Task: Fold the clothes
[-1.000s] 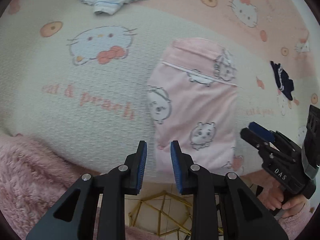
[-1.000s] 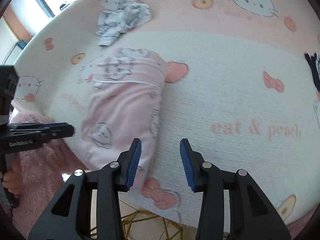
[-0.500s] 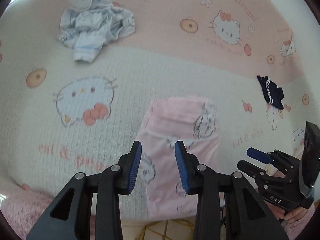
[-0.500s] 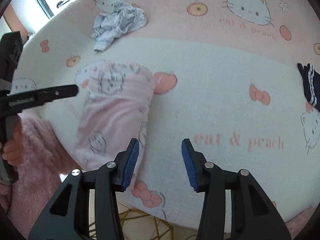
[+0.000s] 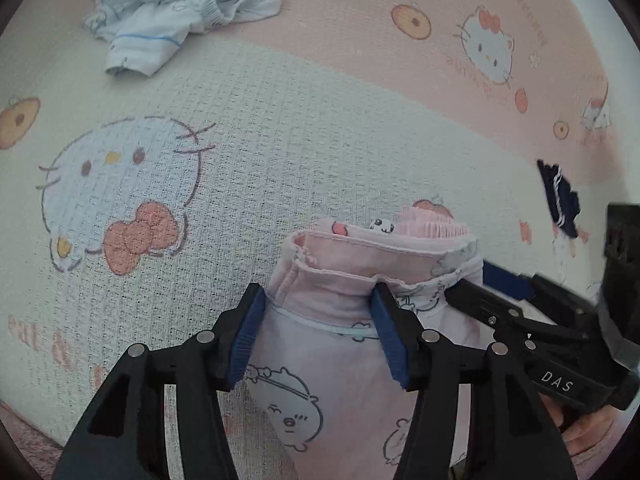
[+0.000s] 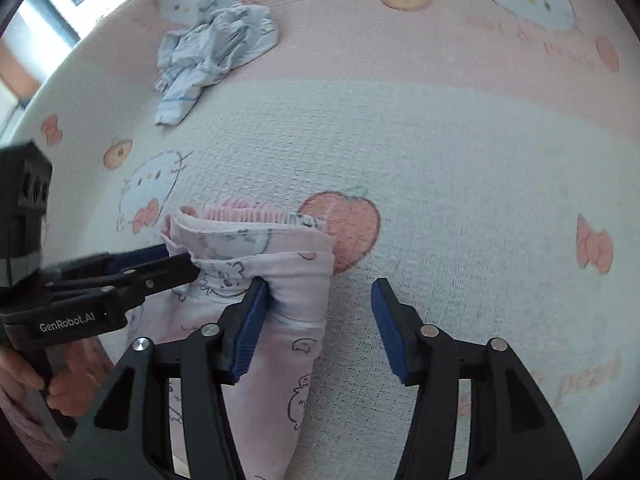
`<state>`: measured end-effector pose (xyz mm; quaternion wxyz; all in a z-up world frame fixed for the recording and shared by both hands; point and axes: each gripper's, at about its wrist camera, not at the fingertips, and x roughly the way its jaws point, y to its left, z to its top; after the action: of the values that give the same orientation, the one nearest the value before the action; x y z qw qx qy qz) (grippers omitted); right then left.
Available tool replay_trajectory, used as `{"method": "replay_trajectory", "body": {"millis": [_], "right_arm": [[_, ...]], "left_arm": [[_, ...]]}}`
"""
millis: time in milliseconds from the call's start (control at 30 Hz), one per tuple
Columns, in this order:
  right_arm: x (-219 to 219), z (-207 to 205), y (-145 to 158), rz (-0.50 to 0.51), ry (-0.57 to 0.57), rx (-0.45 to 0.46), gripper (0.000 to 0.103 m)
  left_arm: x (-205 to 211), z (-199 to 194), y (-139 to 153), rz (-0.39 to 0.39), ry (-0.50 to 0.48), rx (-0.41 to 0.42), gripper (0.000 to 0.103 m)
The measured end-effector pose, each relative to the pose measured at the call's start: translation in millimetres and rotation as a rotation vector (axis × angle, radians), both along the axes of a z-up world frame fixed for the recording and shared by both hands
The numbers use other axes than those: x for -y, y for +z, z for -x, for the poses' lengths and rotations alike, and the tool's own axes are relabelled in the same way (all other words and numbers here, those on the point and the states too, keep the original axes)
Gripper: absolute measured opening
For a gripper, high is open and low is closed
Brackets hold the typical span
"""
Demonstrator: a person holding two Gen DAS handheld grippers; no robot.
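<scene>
Only leftward – navy garment (image 5: 558, 196) beside bedspread (image 5: 280, 128)

Wide padded surface under a waffle-textured cartoon-cat blanket (image 5: 280, 152) — cream band near, pink band (image 6: 400, 40) beyond. Printed with cat faces, red bows, orange biscuits, a peach, pinkish lettering. Fuzzy pink fabric (image 5: 24, 440) along the near edge, lower left. Window (image 6: 60, 4) at upper left of the right wrist view — bright daylight, dark frame. Soft, even light, no hard shadows.
</scene>
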<state>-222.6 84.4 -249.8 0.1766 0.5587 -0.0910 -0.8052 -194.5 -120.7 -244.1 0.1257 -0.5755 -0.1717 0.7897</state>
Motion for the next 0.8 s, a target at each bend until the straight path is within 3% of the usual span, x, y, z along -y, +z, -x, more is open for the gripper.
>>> {"method": "replay_trajectory", "body": {"millis": [33,100,133,200,267,433,500,600,667,800], "right_arm": [[-9.9,-1.5,-1.7,0.052,-0.029,0.02,0.056],[-26.1,-5.1,-1.2,0.13,-0.069,0.047,0.055],[-29.7,-7.6,3.2,0.134,-0.065,0.044,0.055],[-29.2,-10.5,16.6,0.098,-0.039,0.009,0.054],[-26.4,-11.9,34.2,0.077,-0.018,-0.048,0.055],[6.8,-0.9,42.0,0.023,0.088,-0.089,0.054],[18.1,6.3,25.3,-0.103,0.105,-0.061,0.052],[0.3,13.6,22.8,-0.043,0.042,-0.005,0.055],[-6.8,6.6,36.2,-0.091,0.021,-0.043,0.054],[-16.9,-13.0,56.1,-0.141,0.002,-0.081,0.054]], "left_arm": [[9.1,2.2,-1.6,-0.054,0.032,0.008,0.058],[21.3,5.2,3.0,-0.064,0.08,0.006,0.058],[25.4,4.5,8.8,-0.078,0.087,-0.012,0.057],[33.1,-0.4,23.5,-0.198,0.107,-0.078,0.056],[30.1,-3.6,34.4,-0.266,0.09,-0.122,0.056],[-4.4,5.9,14.1,-0.09,0.008,-0.053,0.056],[-2.9,11.1,5.2,-0.038,0.015,-0.054,0.058],[15.8,17.5,6.7,-0.009,0.108,-0.04,0.058],[23.4,13.3,16.3,0.024,0.138,-0.069,0.058],[11.8,-7.9,36.2,0.066,0.067,-0.103,0.058]]}}
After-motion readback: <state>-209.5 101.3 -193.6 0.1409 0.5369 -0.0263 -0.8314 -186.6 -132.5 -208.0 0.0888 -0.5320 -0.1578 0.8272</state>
